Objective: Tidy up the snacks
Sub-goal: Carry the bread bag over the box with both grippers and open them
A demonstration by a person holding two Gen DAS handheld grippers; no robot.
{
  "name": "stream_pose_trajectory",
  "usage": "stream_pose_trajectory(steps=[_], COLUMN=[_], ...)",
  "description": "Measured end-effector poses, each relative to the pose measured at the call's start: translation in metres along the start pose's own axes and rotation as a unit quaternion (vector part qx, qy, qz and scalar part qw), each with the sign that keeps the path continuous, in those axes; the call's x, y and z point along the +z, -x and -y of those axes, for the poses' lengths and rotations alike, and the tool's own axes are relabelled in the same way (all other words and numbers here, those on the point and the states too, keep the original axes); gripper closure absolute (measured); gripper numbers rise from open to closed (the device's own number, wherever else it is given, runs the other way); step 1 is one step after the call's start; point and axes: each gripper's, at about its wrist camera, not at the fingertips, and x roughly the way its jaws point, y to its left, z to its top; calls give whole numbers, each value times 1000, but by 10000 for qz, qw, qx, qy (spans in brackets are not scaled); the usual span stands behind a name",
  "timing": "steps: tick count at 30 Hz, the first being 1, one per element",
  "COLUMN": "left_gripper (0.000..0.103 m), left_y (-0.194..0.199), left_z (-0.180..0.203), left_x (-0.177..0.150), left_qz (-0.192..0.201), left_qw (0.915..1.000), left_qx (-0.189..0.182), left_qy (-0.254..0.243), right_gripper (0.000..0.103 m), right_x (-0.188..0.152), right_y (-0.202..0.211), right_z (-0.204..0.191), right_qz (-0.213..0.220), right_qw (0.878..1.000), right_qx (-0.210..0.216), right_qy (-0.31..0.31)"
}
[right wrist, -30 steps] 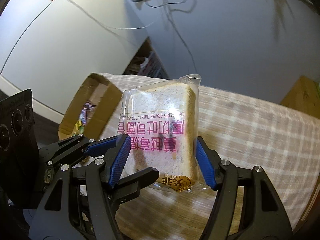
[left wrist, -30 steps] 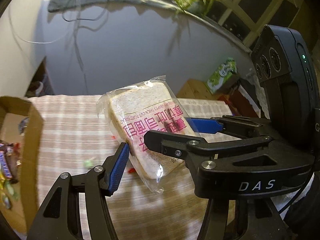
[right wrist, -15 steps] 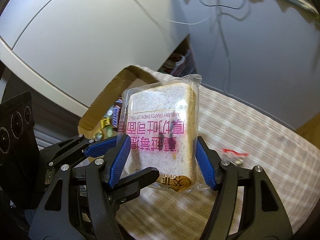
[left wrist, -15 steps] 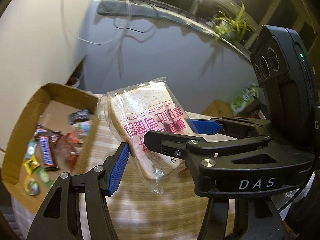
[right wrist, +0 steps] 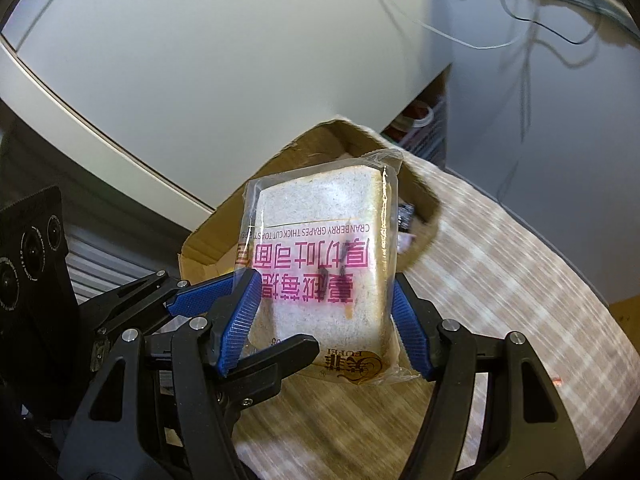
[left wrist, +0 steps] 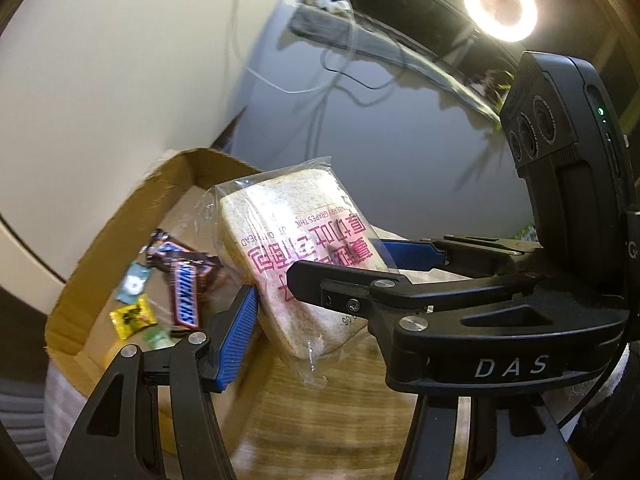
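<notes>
A clear packet of thick-cut toast [left wrist: 296,248] [right wrist: 320,240] with pink print hangs upright in the air, held by both grippers. My right gripper [right wrist: 324,300] is shut on its two side edges, blue pads pressing in. My left gripper [left wrist: 320,308] clamps the packet's lower corner across its flat faces; its left pad [left wrist: 236,332] touches the wrapper, and its other finger is hidden behind the right gripper's body. An open cardboard box [left wrist: 120,232] [right wrist: 280,164] lies just beyond and below the toast. A Snickers bar [left wrist: 184,296] and several small sweets [left wrist: 132,316] lie in it.
The table carries a checked cloth [right wrist: 520,280], and bare wood [left wrist: 320,420] shows under the grippers. A white wall panel [right wrist: 200,60] rises behind the box. Cables [right wrist: 520,20] hang on the grey wall, and a ring light [left wrist: 499,5] glares at the upper right.
Both grippers have carried the toast sideways across the table toward the box. The box was at the far left of the view and now lies right behind the packet. The grip is unchanged.
</notes>
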Motion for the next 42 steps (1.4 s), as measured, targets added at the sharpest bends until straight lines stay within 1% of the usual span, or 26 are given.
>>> stream_pose_trajectory(steps=[5,11,17,24,31,33,36,39,42], left_gripper=[46,46,46,46,46,46,46,46,46], left_y=[-9,-22,-36,-46,-44,-43,-41,-37,-32], left_z=[-21,-39,-47,-48,-51,-53,-54,-54,-53], left_x=[4,8,17,23,20,20,18,16,13], left_qz=[-28,-138,-230,-266,-276,-284,-287,-314,-322], left_qw=[9997,9989,9984,9982,9980,9979,9978,9977,9975], left_qx=[111,199,235,300,391,409,457,469,543], left_qy=[228,389,468,451,418,415,382,364,319], right_gripper=[35,35,35,35,35,34,29,29,29], right_x=[13,19,24,28,26,26,25,24,19], right_y=[-25,-49,-60,-63,-64,-62,-57,-48,-36], right_z=[-11,-14,-10,-4,-9,-11,-9,-1,7], right_qz=[-202,-387,-460,-461,-425,-410,-369,-296,-210], right_qw=[9997,9990,9987,9988,9989,9988,9985,9985,9989], right_qx=[40,109,109,27,-155,-235,-373,-454,-414], right_qy=[164,194,194,147,124,148,157,69,-50])
